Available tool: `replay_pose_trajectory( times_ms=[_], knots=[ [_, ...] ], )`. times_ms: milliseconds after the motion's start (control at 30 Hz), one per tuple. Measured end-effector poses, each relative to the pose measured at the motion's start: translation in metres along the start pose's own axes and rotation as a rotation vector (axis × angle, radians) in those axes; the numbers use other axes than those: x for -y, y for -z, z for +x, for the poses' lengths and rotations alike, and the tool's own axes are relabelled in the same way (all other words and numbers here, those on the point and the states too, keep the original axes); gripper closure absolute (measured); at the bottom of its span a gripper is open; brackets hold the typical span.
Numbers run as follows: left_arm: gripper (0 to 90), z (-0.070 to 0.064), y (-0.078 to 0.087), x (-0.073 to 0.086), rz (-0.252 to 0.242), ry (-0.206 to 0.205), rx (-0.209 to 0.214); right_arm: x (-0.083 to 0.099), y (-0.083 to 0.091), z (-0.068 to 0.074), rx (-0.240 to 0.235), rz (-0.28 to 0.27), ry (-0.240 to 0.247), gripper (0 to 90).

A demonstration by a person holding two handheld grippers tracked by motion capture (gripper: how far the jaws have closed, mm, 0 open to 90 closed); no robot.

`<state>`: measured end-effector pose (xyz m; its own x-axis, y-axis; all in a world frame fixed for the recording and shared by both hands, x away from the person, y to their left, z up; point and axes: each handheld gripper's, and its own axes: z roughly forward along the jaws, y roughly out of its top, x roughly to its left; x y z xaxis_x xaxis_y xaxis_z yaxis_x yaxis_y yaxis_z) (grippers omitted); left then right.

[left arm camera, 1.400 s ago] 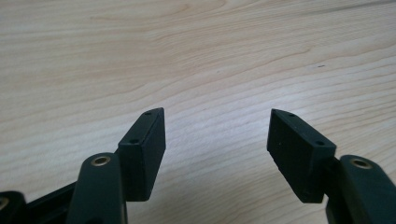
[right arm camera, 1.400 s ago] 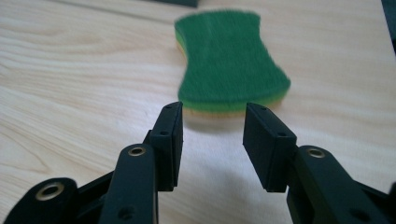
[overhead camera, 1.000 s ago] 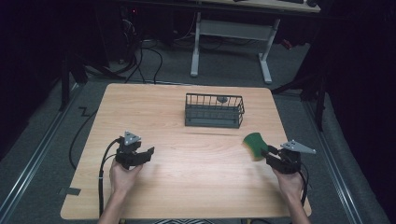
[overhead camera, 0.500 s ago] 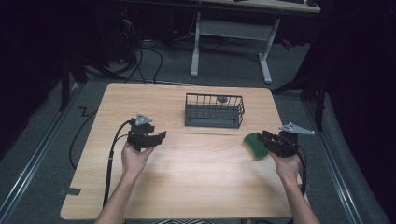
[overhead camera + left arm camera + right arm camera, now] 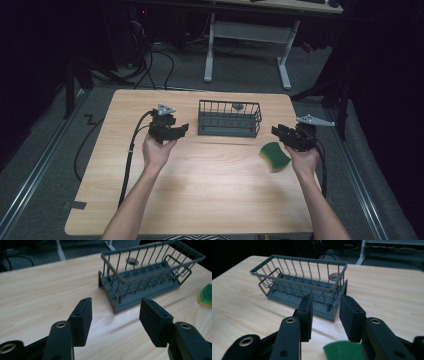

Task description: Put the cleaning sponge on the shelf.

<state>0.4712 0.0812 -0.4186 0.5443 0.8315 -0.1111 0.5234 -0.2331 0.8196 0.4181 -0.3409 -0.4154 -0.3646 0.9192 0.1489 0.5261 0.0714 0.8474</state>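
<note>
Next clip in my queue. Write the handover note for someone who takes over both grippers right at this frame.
Left gripper: jaws wide open, holding nothing, poised just off the left end of the dark grey wire basket.
Right gripper: jaws open with a gap, holding nothing, aimed at the basket's right end.
Green sponge with a yellow underside: lying flat on the light wooden table, in front of the basket's right end, just beside and below the right gripper.
Done: nothing is in the basket yet.
Left, as it seems: grip the sponge with the right gripper and place it in the basket, perhaps steadying the basket with the left.
</note>
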Motion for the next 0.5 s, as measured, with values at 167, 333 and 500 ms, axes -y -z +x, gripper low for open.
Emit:
replay_pose_trajectory(
  times_ms=[167,333,500],
  knots=[
    [45.8,-0.003,-0.014,-0.018,0.007,0.008,0.009,-0.014,-0.012,0.0,0.016,0.015,0.013,63.5],
    [48.1,-0.006,-0.033,-0.028,0.017,0.026,0.018,-0.025,-0.031,-0.002,0.033,0.044,0.012,64.3],
    [48.3,-0.006,-0.048,-0.034,0.047,0.038,0.006,-0.03,-0.044,-0.003,0.048,0.062,0.004,64.4]
  ],
)
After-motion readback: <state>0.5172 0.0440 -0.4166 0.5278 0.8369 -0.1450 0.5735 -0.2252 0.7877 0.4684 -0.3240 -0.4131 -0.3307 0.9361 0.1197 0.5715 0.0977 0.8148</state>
